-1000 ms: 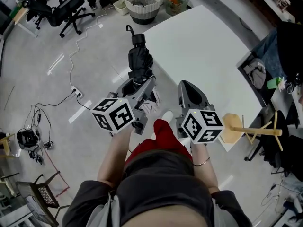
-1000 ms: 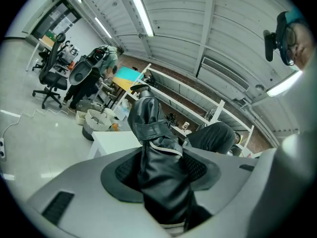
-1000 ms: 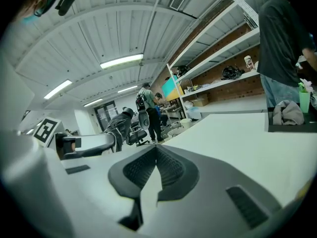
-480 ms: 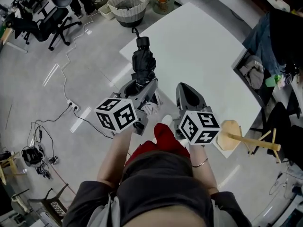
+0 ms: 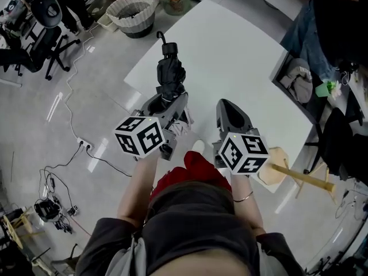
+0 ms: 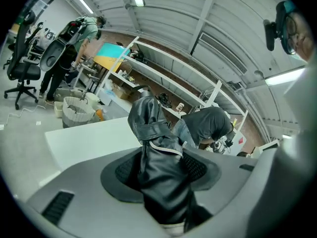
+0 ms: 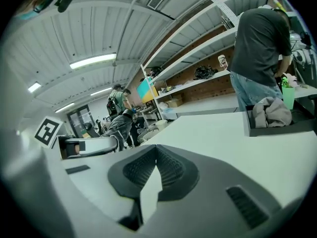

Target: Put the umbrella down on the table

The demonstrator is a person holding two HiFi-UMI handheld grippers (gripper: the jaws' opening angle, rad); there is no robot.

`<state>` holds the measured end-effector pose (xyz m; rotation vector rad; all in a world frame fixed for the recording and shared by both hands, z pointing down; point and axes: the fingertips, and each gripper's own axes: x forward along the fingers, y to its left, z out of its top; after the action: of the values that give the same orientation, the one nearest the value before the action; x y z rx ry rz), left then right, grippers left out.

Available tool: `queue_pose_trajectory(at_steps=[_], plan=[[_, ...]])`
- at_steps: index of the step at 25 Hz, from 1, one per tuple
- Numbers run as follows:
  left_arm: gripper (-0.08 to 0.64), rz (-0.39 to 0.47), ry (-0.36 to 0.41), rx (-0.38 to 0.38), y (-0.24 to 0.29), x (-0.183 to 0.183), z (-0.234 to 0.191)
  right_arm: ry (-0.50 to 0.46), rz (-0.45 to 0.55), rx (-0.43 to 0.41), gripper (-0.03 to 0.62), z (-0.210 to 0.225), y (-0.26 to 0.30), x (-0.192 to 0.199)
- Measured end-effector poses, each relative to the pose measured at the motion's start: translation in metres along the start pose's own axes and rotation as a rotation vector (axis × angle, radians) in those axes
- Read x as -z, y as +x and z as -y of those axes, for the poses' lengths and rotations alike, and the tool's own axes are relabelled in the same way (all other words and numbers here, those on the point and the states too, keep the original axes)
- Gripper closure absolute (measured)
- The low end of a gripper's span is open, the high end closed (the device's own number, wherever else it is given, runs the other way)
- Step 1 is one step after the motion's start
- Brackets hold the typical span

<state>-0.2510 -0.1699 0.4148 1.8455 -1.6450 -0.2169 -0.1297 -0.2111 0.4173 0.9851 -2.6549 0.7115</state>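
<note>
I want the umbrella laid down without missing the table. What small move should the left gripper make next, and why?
Probably carry it a little farther over the white table, then lower it. The left gripper is clamped on the lower end of the folded black umbrella, which points out over the table's near edge and does not appear to rest on anything.

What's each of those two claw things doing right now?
Left gripper: closed on the folded black umbrella.
Right gripper: closed, holding nothing.
</note>
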Motion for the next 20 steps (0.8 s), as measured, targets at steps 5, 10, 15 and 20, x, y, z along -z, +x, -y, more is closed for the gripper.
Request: queue_pose_trajectory(at_steps=[5,10,15,20], plan=[[0.345,-0.032,0.033,0.040,0.036,-0.005,0.009,0.022,0.007,0.046,0.574,0.026,0.004,-0.007],[0.345,-0.104,0.049,0.086,0.061,0.001,0.008,0.046,0.006,0.098,0.574,0.037,0.005,-0.005],[0.345,-0.203,0.065,0.131,0.089,0.018,0.012,0.089,0.014,0.162,0.574,0.056,0.004,-0.007],[0.345,-0.316,0.122,0.193,0.113,0.037,0.016,0.137,0.023,0.230,0.574,0.069,0.008,-0.002]])
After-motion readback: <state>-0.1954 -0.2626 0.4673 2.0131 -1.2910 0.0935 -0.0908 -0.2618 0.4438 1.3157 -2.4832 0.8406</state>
